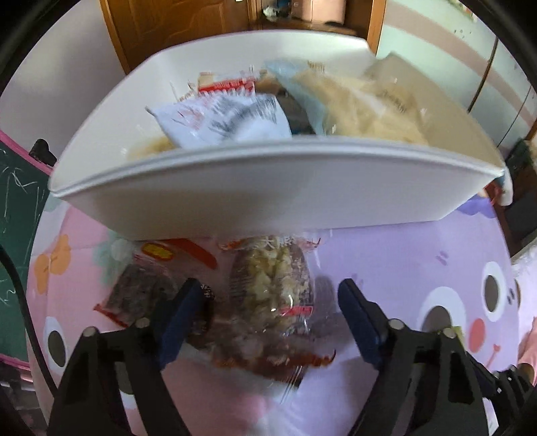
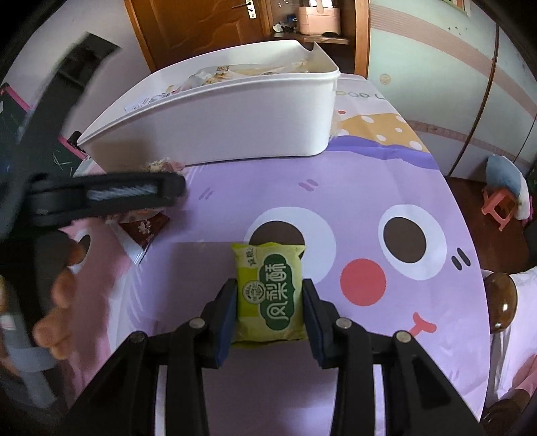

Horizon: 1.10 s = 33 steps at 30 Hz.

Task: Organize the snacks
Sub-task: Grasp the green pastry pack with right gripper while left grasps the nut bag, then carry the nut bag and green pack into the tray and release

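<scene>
A white bin point(image 1: 235, 198) holds several snack packets and stands on the cartoon tablecloth; it also shows in the right wrist view point(image 2: 235, 120). My left gripper point(image 1: 272, 295) is open, its fingers either side of a clear packet of walnut-stuffed dates point(image 1: 272, 285) lying in front of the bin. A dark snack packet with red trim point(image 1: 137, 291) lies to its left. My right gripper point(image 2: 270, 302) has its pads against both sides of a green pineapple-cake packet point(image 2: 270, 288) resting on the cloth. The left gripper point(image 2: 134, 194) appears blurred in the right wrist view.
The tablecloth point(image 2: 369, 201) is purple and pink with a cartoon face. A wooden door point(image 2: 201, 26) and shelf stand behind the table. A pink stool point(image 2: 500, 204) with a blue cushion is on the floor at right. A green chalkboard point(image 1: 16, 208) stands at left.
</scene>
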Each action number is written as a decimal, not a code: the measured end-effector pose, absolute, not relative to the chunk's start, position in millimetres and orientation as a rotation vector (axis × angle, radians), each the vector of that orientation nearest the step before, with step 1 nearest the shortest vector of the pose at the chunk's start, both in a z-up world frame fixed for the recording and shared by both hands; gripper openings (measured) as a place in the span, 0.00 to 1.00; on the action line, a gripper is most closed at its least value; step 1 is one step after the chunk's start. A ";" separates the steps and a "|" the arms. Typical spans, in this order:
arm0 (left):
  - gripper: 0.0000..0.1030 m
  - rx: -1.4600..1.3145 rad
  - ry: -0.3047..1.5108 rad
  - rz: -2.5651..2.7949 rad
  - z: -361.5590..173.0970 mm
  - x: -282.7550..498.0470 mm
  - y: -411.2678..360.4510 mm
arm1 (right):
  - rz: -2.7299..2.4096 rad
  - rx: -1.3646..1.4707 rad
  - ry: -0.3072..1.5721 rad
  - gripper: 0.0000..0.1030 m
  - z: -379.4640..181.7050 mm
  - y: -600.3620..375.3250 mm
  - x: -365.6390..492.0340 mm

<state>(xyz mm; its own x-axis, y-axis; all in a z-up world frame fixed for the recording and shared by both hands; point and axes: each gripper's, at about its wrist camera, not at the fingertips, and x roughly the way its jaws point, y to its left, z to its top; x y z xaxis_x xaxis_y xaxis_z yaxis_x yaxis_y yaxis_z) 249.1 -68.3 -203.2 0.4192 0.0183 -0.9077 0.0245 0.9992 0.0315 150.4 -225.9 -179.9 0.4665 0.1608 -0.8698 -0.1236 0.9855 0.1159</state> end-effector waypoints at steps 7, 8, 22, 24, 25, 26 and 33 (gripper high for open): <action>0.58 0.067 1.101 -0.004 -199.9 248.1 -75.2 | 0.184 0.055 1.062 0.36 -180.5 -226.6 149.2; 0.56 0.062 1.102 -0.008 -199.1 246.8 -74.6 | 0.186 0.058 1.062 0.36 -181.9 -229.0 151.6; 0.50 -0.075 0.953 -0.066 -106.8 156.3 3.6 | 0.230 0.070 1.006 0.36 -155.0 -216.7 145.0; 0.50 -0.095 0.925 -0.059 -94.2 147.0 13.8 | 0.242 0.060 0.984 0.36 -144.6 -211.1 142.3; 0.50 -0.101 0.907 -0.052 -84.3 144.3 18.2 | 0.249 0.053 0.971 0.36 -137.5 -207.7 141.3; 0.50 -0.104 0.898 -0.051 -77.3 141.6 17.4 | 0.254 0.047 0.958 0.36 -131.7 -205.3 140.3; 0.50 -0.079 0.774 -0.061 -16.0 146.9 23.1 | 0.286 0.034 0.788 0.36 -55.1 -195.4 149.1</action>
<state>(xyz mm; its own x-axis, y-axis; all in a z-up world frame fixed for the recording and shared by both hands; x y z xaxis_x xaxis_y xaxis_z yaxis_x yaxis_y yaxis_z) 146.9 23.1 -16.0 0.7136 -0.0841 -0.6955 0.0260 0.9953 -0.0937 149.1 -195.4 -55.1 0.6688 0.2666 -0.6940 -0.2410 0.9608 0.1368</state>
